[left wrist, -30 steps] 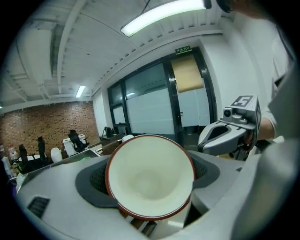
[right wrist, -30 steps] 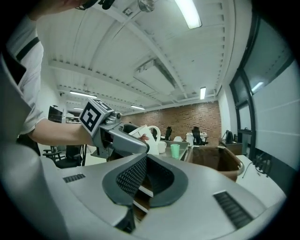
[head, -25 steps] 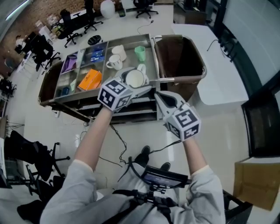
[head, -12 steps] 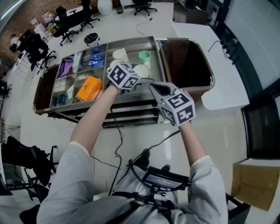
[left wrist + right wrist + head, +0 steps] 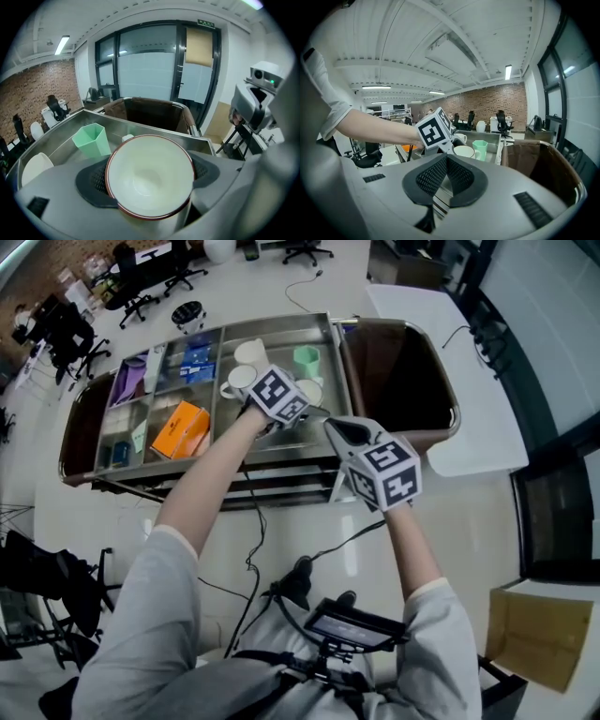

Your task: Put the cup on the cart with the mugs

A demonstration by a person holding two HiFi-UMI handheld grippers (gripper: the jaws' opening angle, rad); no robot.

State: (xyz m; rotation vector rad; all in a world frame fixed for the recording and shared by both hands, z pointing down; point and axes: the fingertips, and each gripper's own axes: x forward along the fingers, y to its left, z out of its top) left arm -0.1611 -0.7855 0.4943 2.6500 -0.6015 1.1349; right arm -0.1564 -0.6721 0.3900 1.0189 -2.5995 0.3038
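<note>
Cup (image 5: 307, 390) hangs over the cart (image 5: 281, 463) beside the mugs (image 5: 246, 371), in head view. Left gripper view: left gripper (image 5: 150, 178) hugs it, jaws wide. Right gripper view: right gripper (image 5: 446, 161) pinched closed, holding nothing. Dropped early, the cup could hit a mug.

- Shiny steel cart with a divided top (image 5: 292, 446), brown bin bag (image 5: 398, 381) on its right end
- Far right section: pale green angular cup (image 5: 306, 356), white mugs (image 5: 249, 353) just left
- Flat orange box (image 5: 180, 427) mid-left, blue packets (image 5: 197, 360) beyond it

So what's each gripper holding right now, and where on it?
The left gripper clamps the red-rimmed cup across its sides, near the rim. The right gripper is shut, empty.
</note>
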